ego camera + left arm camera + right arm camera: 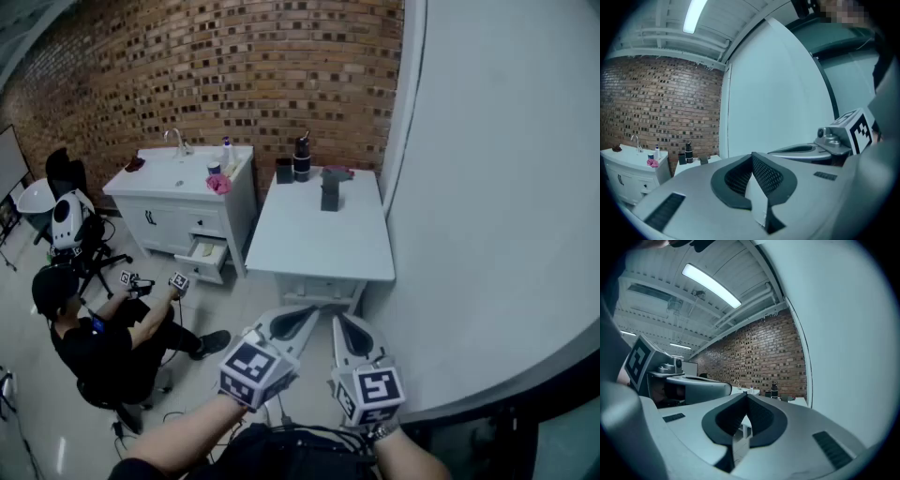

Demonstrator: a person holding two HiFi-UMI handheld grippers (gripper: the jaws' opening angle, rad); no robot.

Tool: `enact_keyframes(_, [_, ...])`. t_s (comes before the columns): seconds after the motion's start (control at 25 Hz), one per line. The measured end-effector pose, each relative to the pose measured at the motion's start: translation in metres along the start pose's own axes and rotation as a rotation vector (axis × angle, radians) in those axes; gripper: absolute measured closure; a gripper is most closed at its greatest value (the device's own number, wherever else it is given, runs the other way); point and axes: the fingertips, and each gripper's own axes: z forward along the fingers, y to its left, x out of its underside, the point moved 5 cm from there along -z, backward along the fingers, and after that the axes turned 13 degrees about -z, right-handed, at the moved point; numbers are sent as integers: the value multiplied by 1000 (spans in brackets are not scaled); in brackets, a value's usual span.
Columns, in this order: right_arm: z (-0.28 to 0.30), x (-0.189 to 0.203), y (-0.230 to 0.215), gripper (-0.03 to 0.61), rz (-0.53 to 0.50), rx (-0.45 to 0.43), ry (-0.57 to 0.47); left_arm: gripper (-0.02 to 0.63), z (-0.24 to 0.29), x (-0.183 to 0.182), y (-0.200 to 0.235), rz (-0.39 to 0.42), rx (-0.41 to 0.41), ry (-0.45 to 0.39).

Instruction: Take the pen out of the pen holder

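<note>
A dark grey pen holder stands upright at the back of a white table, with something pink at its top that is too small to make out. Both grippers hover well short of the table, side by side and pointing level toward it. My left gripper is shut with nothing between its jaws, and in the left gripper view its tips meet. My right gripper is shut and empty too, its tips together in the right gripper view.
A black bottle and a small black cup stand at the table's back left corner. A white sink cabinet with an open drawer stands to the left. A seated person is at lower left. A curved white wall runs along the right.
</note>
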Motion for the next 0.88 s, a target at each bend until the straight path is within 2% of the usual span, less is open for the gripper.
enact_keyframes(0.12, [12, 4, 5, 568, -2, 10, 5, 611, 2, 7, 16, 14, 22, -5])
enact_keyframes(0.28, [36, -4, 8, 568, 2, 48, 28, 611, 3, -3, 40, -3, 32, -3])
enact_keyframes(0.88, [178, -29, 35, 568, -13, 168, 57, 611, 10, -36, 186, -1, 123, 5])
